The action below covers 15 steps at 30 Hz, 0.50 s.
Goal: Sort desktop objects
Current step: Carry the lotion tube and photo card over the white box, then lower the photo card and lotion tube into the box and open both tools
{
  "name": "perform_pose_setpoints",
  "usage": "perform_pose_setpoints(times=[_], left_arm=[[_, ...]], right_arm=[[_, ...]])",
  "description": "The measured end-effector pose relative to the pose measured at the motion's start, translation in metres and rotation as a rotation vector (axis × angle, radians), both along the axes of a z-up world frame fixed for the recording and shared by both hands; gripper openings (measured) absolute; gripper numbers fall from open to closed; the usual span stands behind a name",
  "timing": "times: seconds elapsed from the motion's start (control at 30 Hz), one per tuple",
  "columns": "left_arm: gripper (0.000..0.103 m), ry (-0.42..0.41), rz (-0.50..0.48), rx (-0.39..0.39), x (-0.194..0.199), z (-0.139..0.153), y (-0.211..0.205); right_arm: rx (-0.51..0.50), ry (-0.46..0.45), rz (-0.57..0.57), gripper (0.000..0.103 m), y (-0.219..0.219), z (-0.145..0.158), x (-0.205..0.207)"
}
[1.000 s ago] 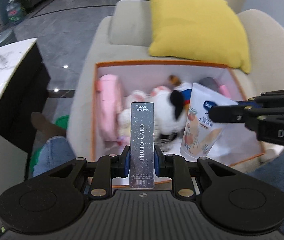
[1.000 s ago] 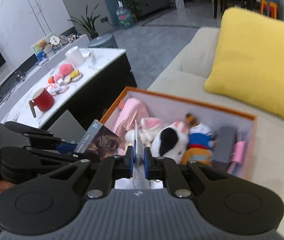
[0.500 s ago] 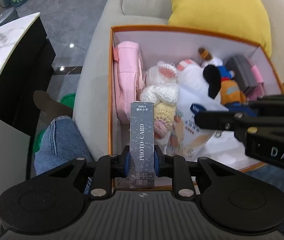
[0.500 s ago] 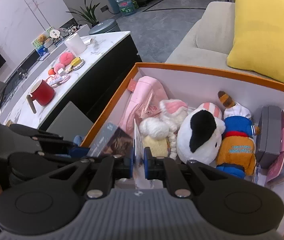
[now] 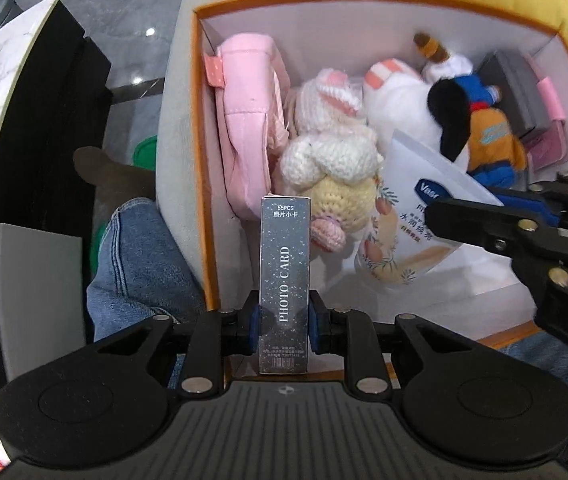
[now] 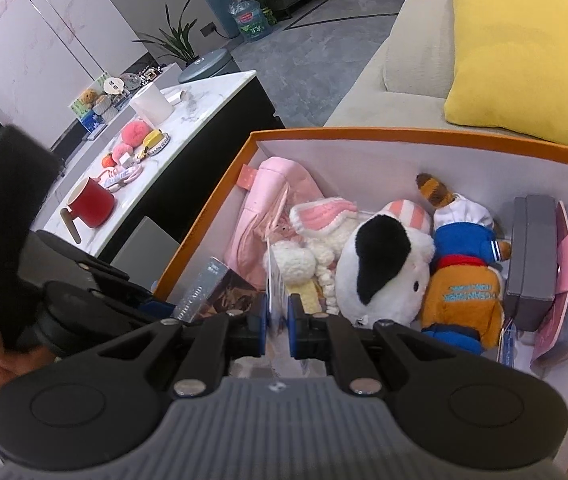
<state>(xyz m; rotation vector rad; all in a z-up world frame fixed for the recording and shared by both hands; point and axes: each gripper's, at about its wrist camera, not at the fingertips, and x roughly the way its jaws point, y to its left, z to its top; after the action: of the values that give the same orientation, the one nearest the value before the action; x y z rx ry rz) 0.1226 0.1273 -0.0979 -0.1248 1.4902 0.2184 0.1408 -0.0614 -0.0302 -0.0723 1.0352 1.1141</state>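
Observation:
My left gripper (image 5: 284,322) is shut on a dark PHOTO CARD box (image 5: 284,280), held upright over the near left corner of the orange storage box (image 5: 200,160). The card box also shows in the right wrist view (image 6: 212,296). My right gripper (image 6: 277,322) is shut on a white Vaseline pouch (image 5: 411,232), held edge-on (image 6: 274,280) just above the box floor at the front. The orange box (image 6: 363,134) holds a pink bag (image 5: 250,112), a knitted doll (image 5: 335,168), a black-and-white plush (image 6: 379,268), an orange plush (image 6: 463,296) and a grey case (image 6: 531,256).
The orange box sits on a beige sofa (image 6: 403,56) beside a yellow cushion (image 6: 523,48). A marble coffee table (image 6: 156,152) at left carries a red mug (image 6: 92,204), a white cup and small toys. The person's jeans leg (image 5: 140,264) is beside the box.
Both grippers have moved forward and down toward the orange box with their objects still held. The box interior now fills more of both views.

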Motion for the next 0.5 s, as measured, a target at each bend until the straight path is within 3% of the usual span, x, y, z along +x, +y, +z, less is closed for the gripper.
perform_pose_setpoints(times=[0.5], left_arm=[[0.026, 0.118, 0.017, 0.059, 0.023, -0.026, -0.015]], right_arm=[[0.042, 0.046, 0.001, 0.011, -0.011, -0.014, 0.01]])
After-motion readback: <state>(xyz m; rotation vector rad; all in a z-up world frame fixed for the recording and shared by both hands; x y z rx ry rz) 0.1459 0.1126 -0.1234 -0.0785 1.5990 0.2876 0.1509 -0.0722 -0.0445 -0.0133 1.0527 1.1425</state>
